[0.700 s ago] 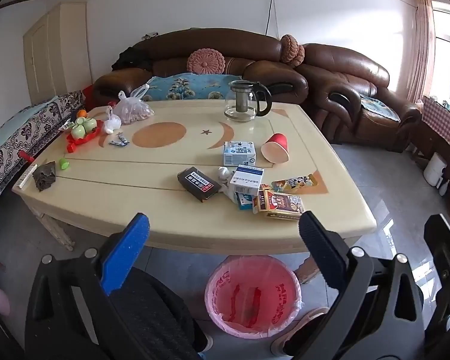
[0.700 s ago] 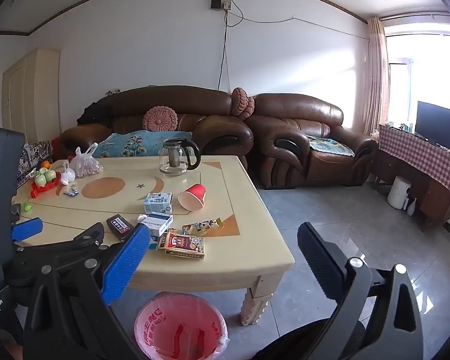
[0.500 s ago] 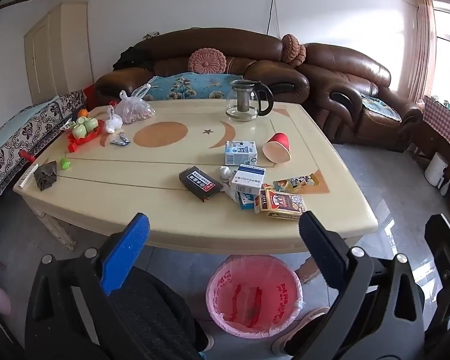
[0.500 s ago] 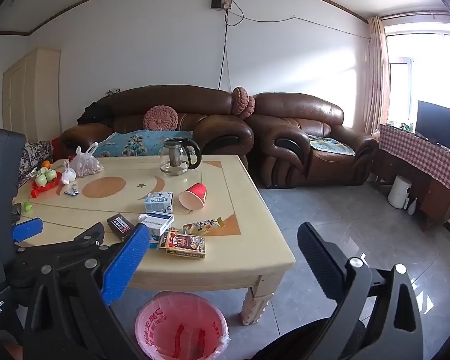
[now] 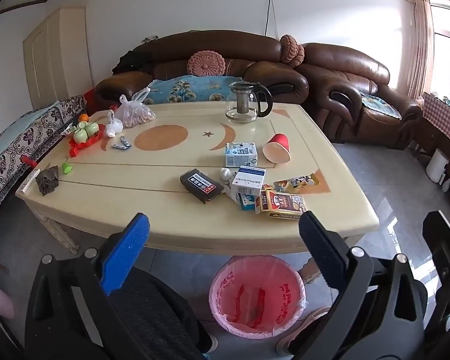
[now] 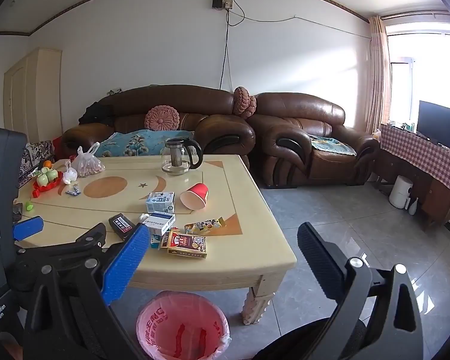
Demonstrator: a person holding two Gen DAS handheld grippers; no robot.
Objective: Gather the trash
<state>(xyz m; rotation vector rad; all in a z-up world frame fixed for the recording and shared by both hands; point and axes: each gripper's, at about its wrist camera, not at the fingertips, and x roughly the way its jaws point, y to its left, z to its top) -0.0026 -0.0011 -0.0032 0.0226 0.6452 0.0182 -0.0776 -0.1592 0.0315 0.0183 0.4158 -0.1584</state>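
Note:
Trash lies on the near right of a cream table [image 5: 105,186]: a red-brown carton [image 5: 282,204], a white-blue box [image 5: 249,180], a black box [image 5: 201,184], a blue-white carton [image 5: 241,153], a tipped red paper cup [image 5: 277,148] and a snack wrapper [image 5: 297,180]. A bin with a pink bag [image 5: 256,297] stands on the floor under the table's front edge. My left gripper [image 5: 223,234] is open and empty, before the front edge. My right gripper [image 6: 223,247] is open and empty, off the table's near right corner [image 6: 285,258].
A glass teapot [image 5: 247,102], a bag of nuts [image 5: 135,114], a red tray with green cups [image 5: 85,133] and small items sit farther back. Brown leather sofas [image 6: 303,138] lie behind. Grey tiled floor [image 6: 360,234] spreads to the right.
Both grippers have drifted slightly; the table and the trash sit a little to the right in both views. Both stay open and empty.

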